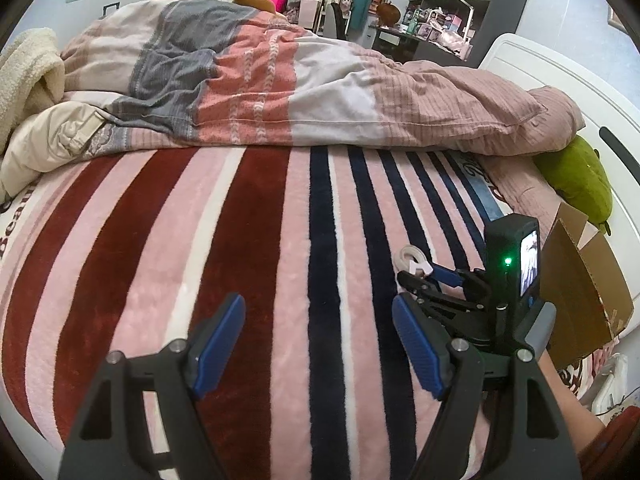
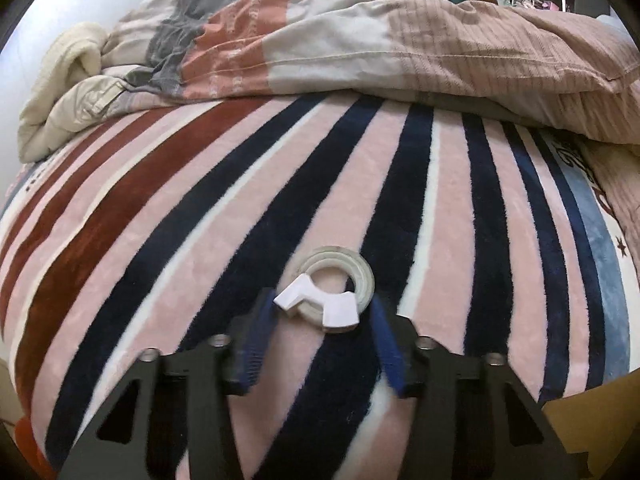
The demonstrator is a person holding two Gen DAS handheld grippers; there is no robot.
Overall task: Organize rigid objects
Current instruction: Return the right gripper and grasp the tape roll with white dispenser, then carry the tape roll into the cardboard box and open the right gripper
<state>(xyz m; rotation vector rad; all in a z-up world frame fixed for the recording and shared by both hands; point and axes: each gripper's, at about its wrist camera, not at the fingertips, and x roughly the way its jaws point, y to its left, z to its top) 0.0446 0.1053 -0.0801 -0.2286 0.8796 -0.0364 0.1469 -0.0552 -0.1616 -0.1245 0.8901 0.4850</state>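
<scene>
Your right hand-held gripper point(image 2: 320, 312) sits spread around the tape roll point(image 2: 338, 290), blue pads flanking it, contact unclear. The roll lies flat on the striped blanket point(image 2: 200, 220). Your left hand-held gripper point(image 1: 318, 320) hangs wide apart, holding nothing, near the cardboard box point(image 1: 580, 280).

text: partial dark letters "Beau" | on: white left edge of striped blanket point(image 1: 12, 216) | other lettering at blanket's right edge: cut off, unreadable
</scene>
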